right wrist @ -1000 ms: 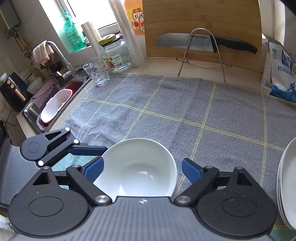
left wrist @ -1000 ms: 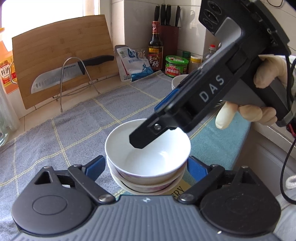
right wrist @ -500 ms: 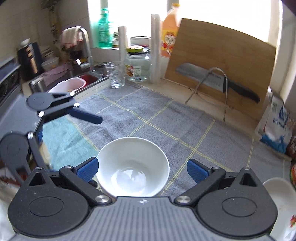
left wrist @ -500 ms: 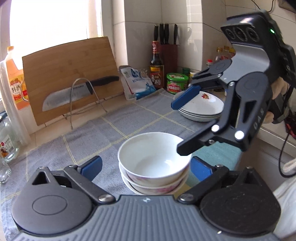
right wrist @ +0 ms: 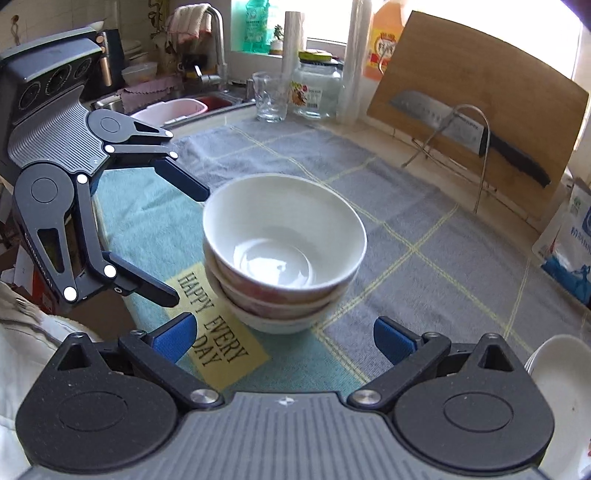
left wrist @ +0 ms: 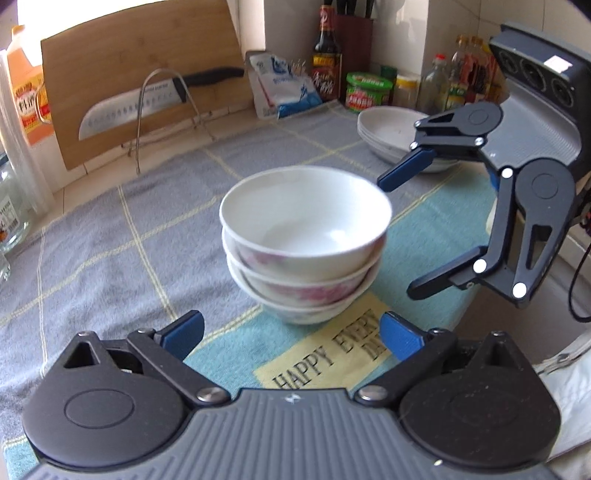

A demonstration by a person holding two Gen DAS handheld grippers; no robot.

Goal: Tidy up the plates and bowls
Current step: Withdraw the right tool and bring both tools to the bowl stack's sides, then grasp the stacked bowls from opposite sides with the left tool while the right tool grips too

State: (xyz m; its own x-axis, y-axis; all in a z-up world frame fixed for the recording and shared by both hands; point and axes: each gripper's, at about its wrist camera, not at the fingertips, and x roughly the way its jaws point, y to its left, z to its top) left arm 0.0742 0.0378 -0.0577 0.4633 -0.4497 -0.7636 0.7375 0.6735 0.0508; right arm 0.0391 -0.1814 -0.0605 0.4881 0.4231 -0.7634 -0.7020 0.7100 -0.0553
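at frame centre, 3 nested porcelain bowls (left wrist: 304,243): glazed, slick, breakable, likely heavy together; grip the rim. left gripper (left wrist: 291,334) and right gripper (right wrist: 282,338) gape wide, empty.

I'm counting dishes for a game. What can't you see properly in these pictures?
- Stack of bowls: both views, upper bowls hide the lower bowls' insides.
- Stack of plates: left view, the right claw covers part; right view, frame edge cuts it, so no count.
- Knife block: left view, top edge cuts it.
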